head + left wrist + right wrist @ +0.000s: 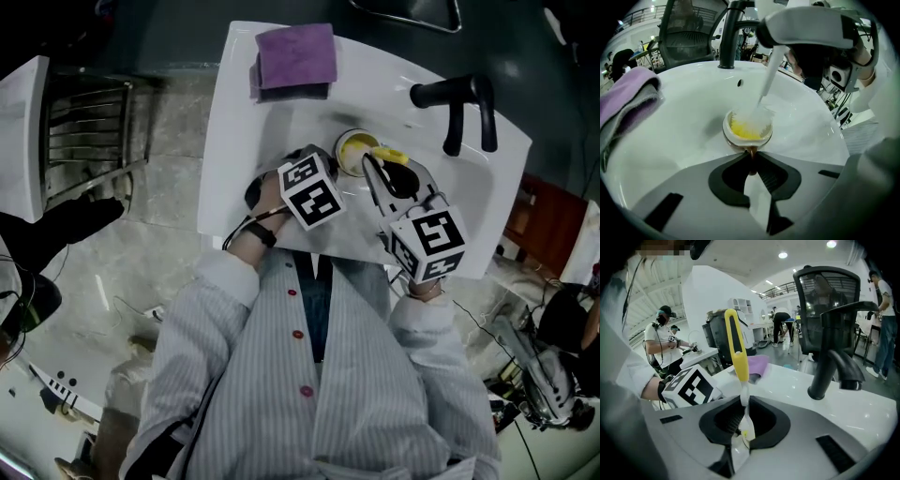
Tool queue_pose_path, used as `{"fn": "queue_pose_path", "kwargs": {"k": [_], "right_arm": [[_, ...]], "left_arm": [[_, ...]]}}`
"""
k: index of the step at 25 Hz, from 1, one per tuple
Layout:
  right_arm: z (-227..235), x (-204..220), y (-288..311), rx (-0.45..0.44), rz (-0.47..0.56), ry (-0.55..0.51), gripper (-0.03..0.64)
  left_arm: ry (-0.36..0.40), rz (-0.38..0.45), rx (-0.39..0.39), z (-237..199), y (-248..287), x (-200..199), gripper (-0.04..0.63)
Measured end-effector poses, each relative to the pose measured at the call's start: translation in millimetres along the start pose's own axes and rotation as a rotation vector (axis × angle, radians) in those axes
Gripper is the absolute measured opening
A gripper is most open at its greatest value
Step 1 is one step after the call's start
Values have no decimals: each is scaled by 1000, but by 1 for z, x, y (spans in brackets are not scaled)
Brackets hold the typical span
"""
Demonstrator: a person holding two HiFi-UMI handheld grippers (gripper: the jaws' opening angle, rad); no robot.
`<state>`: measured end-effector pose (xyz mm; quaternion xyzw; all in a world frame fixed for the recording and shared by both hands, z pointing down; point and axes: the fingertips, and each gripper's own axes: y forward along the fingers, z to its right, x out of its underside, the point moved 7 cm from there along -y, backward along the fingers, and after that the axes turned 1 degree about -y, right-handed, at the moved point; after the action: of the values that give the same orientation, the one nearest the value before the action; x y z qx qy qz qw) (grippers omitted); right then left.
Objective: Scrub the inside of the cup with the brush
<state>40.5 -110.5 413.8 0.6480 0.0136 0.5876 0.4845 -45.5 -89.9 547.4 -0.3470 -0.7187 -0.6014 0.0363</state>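
Scrubbing inside the small white-rimmed cup, low in the white sink basin.
Pinched narrowly by its brown handle in the left gripper, steadying it against the strokes; clamped at the thin shaft of the yellow-handled brush in the right gripper, bristles down in the cup, likely for firm control.

We count one cup, one brush, one purple cloth, one faucet. Claws make two: left claw, right claw.
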Motion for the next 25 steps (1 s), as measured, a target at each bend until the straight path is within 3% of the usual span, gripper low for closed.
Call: {"fn": "queue_pose_path", "kwargs": {"k": [11,17,25], "right_arm": [[33,-21,21,84,19,-96,57],[35,-5,-3,127,-13,-132,57],[17,27,-34,111,-64,-110,55]], "left_arm": [[4,-2,-20,1,0,0,60],[7,-6,-27,0,0,0,60],[16,-16,-44,0,1,0,60]]}}
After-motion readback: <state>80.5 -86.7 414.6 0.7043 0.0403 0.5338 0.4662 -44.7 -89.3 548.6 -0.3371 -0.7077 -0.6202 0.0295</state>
